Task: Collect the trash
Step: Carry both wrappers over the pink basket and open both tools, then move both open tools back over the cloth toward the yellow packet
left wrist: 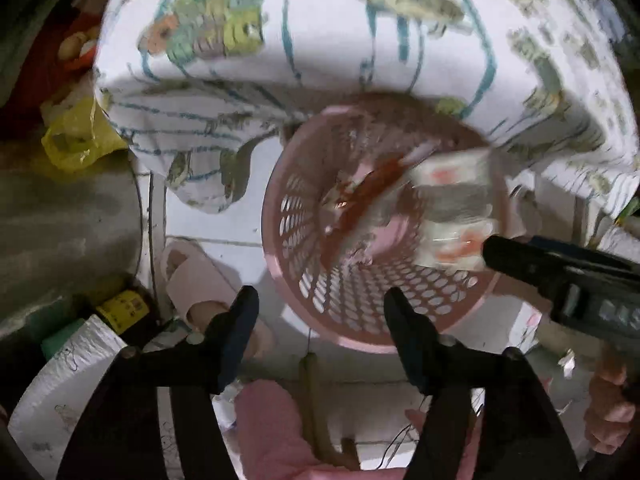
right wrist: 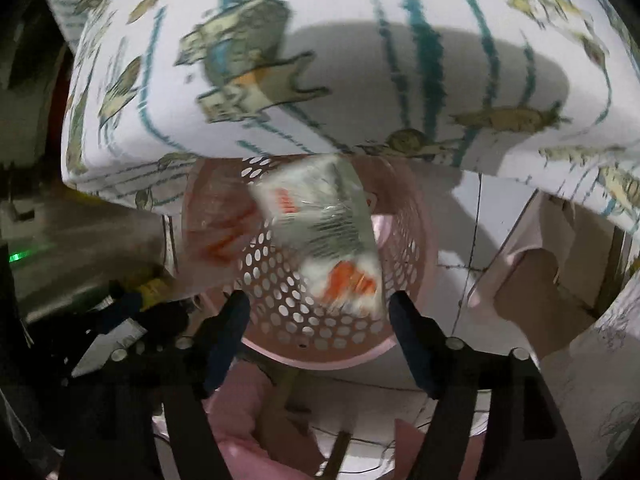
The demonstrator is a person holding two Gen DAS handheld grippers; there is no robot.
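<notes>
A pink perforated trash basket stands on the white tiled floor under the edge of a table; it also shows in the right wrist view. A clear plastic wrapper with orange print is blurred in the air over the basket's mouth, just ahead of my open right gripper, clear of the fingers. In the left wrist view the wrapper sits at the tip of the right gripper. A red wrapper lies inside the basket. My left gripper is open and empty above the basket's near rim.
A white tablecloth with green and teal prints hangs over the basket. A grey metal drum, a yellow bag and a pink slipper are at the left. A cardboard box stands at the right.
</notes>
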